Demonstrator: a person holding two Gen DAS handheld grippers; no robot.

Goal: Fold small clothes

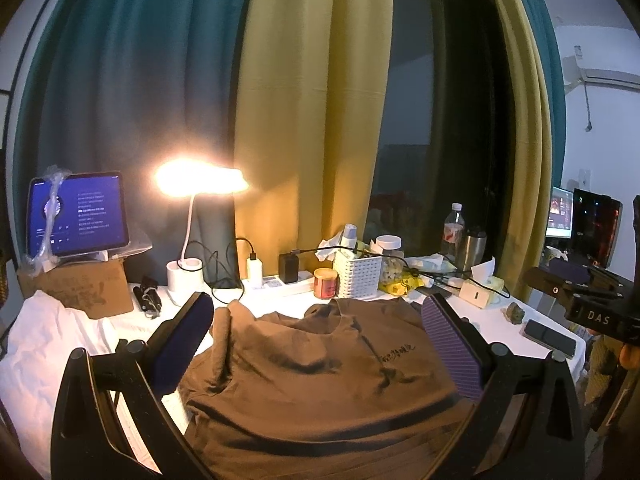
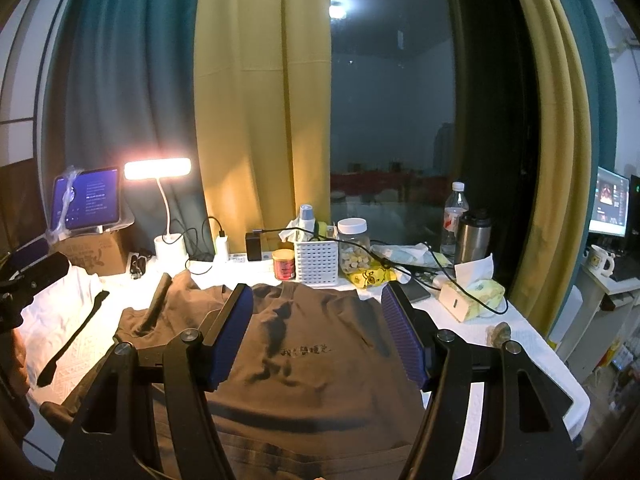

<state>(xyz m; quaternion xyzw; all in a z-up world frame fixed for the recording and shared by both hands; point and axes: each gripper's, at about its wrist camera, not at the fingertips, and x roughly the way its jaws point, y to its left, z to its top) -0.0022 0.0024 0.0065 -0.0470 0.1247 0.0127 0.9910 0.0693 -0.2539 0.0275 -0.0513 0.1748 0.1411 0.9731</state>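
1. Left gripper (image 1: pixel 320 344): black frame, purple ribbed pads, nearest the lens. Jaws spread wide and released, nothing pinched between them; the shirt lies beneath and between the fingers.
2. Right gripper (image 2: pixel 318 340): same build, jaws likewise standing wide apart and empty, poised over the shirt's chest.
3. Brown T-shirt (image 1: pixel 320 392): laid front-up on the white tablecloth (image 1: pixel 52 344) at the near edge of the table, neckline away from the cameras, small dark lettering on the chest (script too small to read). Fabric rumpled, with one sleeve bunched up at the left.
4. Smartphone (image 1: pixel 550 338): flat on the cloth, right of the shirt.
5. Red tin (image 2: pixel 284 265) and white perforated basket (image 2: pixel 318 264): side by side, just beyond the collar.
6. Clear jar with a white lid (image 2: pixel 353 248): just right of the basket.
7. Desk lamp (image 2: pixel 158 170): lit, white, on a curved neck, left rear.
8. Tablet (image 1: pixel 78 214): screen on, propped on a cardboard box (image 1: pixel 76 290), far left.
9. Yellow and teal curtains (image 2: pixel 260 120): hanging beside a dark window, behind everything.
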